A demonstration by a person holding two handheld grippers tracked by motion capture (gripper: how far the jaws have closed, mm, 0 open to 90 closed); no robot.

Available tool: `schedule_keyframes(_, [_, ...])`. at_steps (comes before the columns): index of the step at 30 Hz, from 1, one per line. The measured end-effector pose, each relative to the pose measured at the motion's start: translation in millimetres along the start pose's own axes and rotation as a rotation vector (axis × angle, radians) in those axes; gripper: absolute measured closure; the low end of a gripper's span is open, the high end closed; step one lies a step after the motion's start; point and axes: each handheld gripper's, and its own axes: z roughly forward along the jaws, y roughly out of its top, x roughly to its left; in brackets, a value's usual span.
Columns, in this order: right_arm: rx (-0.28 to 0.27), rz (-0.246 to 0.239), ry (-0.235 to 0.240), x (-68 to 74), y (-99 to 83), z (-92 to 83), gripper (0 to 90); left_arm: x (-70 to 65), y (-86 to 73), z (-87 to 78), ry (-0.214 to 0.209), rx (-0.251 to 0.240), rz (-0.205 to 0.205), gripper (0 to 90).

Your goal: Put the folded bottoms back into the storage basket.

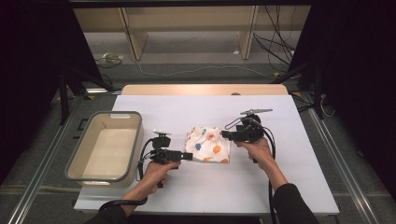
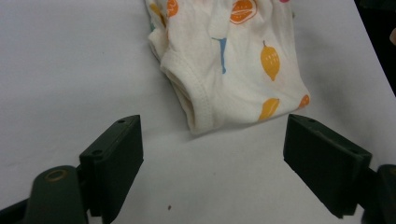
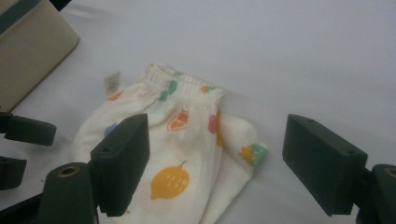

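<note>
Lying folded, the fruit-printed cream garment (image 1: 208,144) sits between both wide-apart tongs.

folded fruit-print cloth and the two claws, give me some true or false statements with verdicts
1. The folded cloth lies on the white table, outside the bin. True.
2. The left claw is clamped on the cloth. False: its jaws stand open, just short of the cloth's near edge, nothing between them.
3. The beige bin sits left of the cloth in the high view. True.
4. The cloth is plain white. False: it is cream with orange, yellow, blue and green fruit prints.
5. The right claw has lifted the cloth off the table. False: its jaws are open at the cloth's right edge, and the cloth lies flat.
</note>
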Motion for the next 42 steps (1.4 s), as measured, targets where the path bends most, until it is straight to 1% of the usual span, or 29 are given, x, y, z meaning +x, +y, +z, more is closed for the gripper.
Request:
schedule_keyframes(2, [0.028, 0.003, 0.002, -1.2, 1.1, 8.3, 24.1, 0.3, 1.1, 2.4, 0.006, 0.004, -0.002, 21.7])
schedule_keyframes(4, [0.036, 0.002, 0.003, -1.0, 1.4, 10.2, 24.1, 0.8, 2.0, 4.5, 0.011, 0.006, -0.008, 22.2])
schedule_keyframes(5, [0.044, -0.006, -0.002, -0.5, 2.1, 13.2, 24.1, 1.3, 2.4, 5.3, 0.012, 0.008, -0.009, 23.0])
schedule_keyframes(10, [0.052, -0.008, -0.003, 0.5, 4.3, 17.1, 24.1, 3.5, 4.1, 7.4, 0.007, 0.011, -0.030, 25.2])
schedule_keyframes(13, [0.055, -0.008, -0.004, 0.0, 5.1, 18.5, 24.3, 4.0, 4.5, 8.5, 0.004, 0.015, -0.033, 26.7])
schedule_keyframes(14, [0.056, -0.004, -0.005, -0.8, 5.8, 20.1, 24.5, 4.2, 4.7, 9.1, 0.002, 0.015, -0.035, 29.5])
schedule_keyframes(15, [0.058, -0.003, -0.005, -1.2, 6.0, 20.7, 24.9, 4.8, 5.0, 10.2, -0.013, 0.016, -0.049, 30.8])
schedule_keyframes(16, [0.058, -0.003, -0.005, -1.2, 6.0, 20.7, 24.9, 4.8, 5.0, 10.2, -0.013, 0.016, -0.049, 32.4])
schedule_keyframes(17, [0.057, 0.000, -0.005, -2.1, 6.4, 21.9, 25.9, 4.6, 5.2, 11.5, -0.022, 0.018, -0.057, 34.1])
schedule_keyframes(19, [0.059, 0.005, -0.005, -2.7, 6.6, 22.9, 26.4, 4.4, 5.2, 12.2, -0.021, 0.023, -0.053, 37.8])
schedule_keyframes(20, [0.059, 0.005, -0.005, -2.7, 6.6, 22.9, 26.4, 3.9, 5.1, 13.5, -0.023, 0.022, -0.055, 37.8])
schedule_keyframes(21, [0.061, 0.005, -0.005, -3.6, 6.7, 24.1, 27.5, 3.7, 5.0, 14.5, -0.026, 0.025, -0.059, 42.1])
schedule_keyframes(25, [0.075, 0.012, -0.007, -5.8, 6.0, 28.0, 28.6, 2.4, 3.4, 19.6, -0.043, 0.036, -0.072, 47.2])
schedule_keyframes(26, [0.075, 0.012, -0.007, -5.8, 6.0, 28.0, 28.6, 2.0, 2.8, 20.9, -0.041, 0.043, -0.065, 47.2])
schedule_keyframes(27, [0.081, 0.014, -0.012, -6.4, 5.9, 29.4, 28.8, 1.2, 2.4, 21.8, -0.039, 0.036, -0.063, 48.3])
schedule_keyframes(29, [0.087, 0.025, -0.015, -9.0, 5.7, 33.0, 28.8, 0.1, 3.1, 23.1, -0.046, 0.042, -0.068, 51.2])
schedule_keyframes(30, [0.087, 0.025, -0.015, -9.0, 5.7, 33.0, 28.8, 0.0, 3.2, 23.7, -0.045, 0.044, -0.064, 51.2])
schedule_keyframes(31, [0.086, 0.030, -0.009, -9.9, 5.8, 33.7, 28.9, -0.3, 3.4, 24.3, -0.043, 0.044, -0.064, 52.6])
schedule_keyframes(33, [0.090, 0.033, -0.008, -10.8, 6.1, 36.6, 29.0, 0.1, 3.9, 25.3, -0.034, 0.045, -0.062, 58.2])
schedule_keyframes(35, [0.095, 0.033, -0.008, -10.9, 6.1, 37.4, 29.0, 0.5, 4.0, 25.5, -0.028, 0.044, -0.062, 60.0])
schedule_keyframes(36, [0.107, 0.034, -0.014, -11.5, 6.1, 41.1, 29.2, 0.6, 3.8, 25.9, -0.026, 0.038, -0.064, 64.6])
schedule_keyframes(37, [0.107, 0.034, -0.014, -11.5, 6.1, 41.1, 29.2, 0.8, 3.5, 26.2, -0.022, 0.035, -0.064, 64.6])
schedule_keyframes(38, [0.115, 0.043, -0.011, -12.6, 6.1, 44.7, 29.6, 0.9, 3.4, 26.4, -0.017, 0.033, -0.061, 69.0])
schedule_keyframes(39, [0.115, 0.043, -0.011, -12.6, 6.1, 44.7, 29.6, 1.1, 3.3, 26.6, -0.013, 0.032, -0.060, 69.0])
schedule_keyframes(40, [0.118, 0.056, 0.000, -13.3, 6.4, 48.0, 30.6, 1.3, 3.4, 26.7, -0.014, 0.034, -0.060, 72.4])
schedule_keyframes(42, [0.122, 0.055, 0.003, -12.6, 6.7, 51.1, 31.7, 1.3, 3.5, 26.6, -0.013, 0.036, -0.054, 74.5])
